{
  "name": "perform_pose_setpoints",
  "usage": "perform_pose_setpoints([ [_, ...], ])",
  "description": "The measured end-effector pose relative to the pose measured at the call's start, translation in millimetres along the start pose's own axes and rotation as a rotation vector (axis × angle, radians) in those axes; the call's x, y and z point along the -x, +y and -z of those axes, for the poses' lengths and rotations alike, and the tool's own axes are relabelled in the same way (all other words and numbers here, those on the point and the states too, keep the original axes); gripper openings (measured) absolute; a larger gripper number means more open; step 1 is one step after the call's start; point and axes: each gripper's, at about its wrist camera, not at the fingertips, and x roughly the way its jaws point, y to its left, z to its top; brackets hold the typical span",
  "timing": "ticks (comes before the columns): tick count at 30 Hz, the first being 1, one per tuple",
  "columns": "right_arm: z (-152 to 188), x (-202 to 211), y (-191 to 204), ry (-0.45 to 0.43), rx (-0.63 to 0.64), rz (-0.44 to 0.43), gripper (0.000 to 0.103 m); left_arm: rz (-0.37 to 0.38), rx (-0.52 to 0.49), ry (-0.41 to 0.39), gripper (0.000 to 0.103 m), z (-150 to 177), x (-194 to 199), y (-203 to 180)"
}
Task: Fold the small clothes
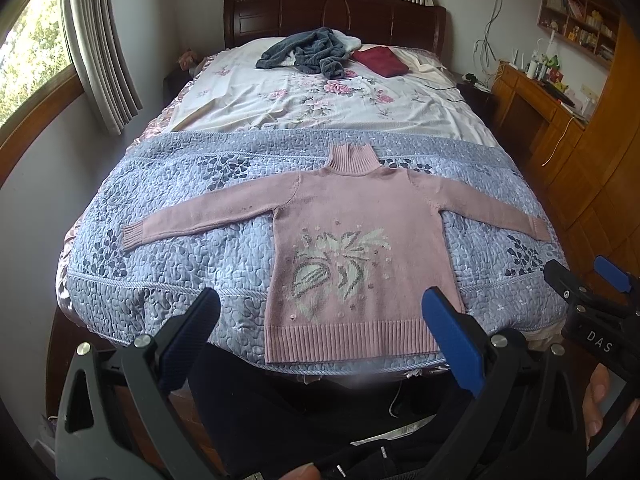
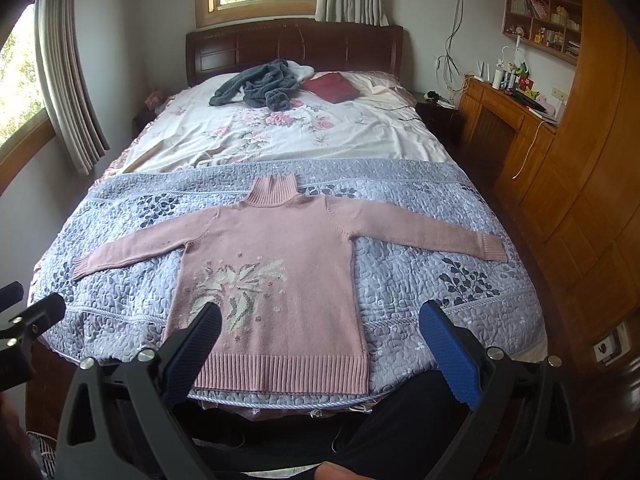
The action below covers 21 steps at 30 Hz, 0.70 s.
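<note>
Hovering short of the bed's foot edge, left tool (image 1: 320,320) and right tool (image 2: 320,334) both gape wide, holding nothing, likely staged for a first grab. Just ahead of both: sweater (image 1: 352,240) lies flat, face up on the quilt (image 1: 180,248), hem nearest, sleeves spread sideways, collar far — laid out ready to fold. Farther off: grey garment (image 1: 308,52) and red cloth (image 1: 380,60) by the headboard.

The only lettering I can read is "DAS", white on the black body of the right tool (image 1: 592,276), at the right edge of the left wrist view. The book spines on the wall shelf (image 2: 542,20) are too small to read.
</note>
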Motion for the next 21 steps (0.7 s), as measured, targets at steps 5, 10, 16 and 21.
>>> perform_pose_setpoints([
  [5,-2.0,-0.4,0.7,-0.003,0.003,0.0,0.099,0.0,0.001,-0.003,0.1,0.0,0.2,0.1],
  [10,-2.2,-0.5,0.8,-0.002,0.003,0.001,0.099,-0.002,0.002,-0.006,0.1,-0.2,0.9,0.3],
  [16,-3.9,0.3,0.2,-0.005,0.0,0.004,0.099,0.001,-0.001,-0.013,0.1,-1.9,2.5,-0.2],
  [21,-4.4,2.2,-3.0,-0.013,-0.008,0.009,0.099,0.002,0.001,-0.021,0.1,-1.6,4.5,-3.4],
])
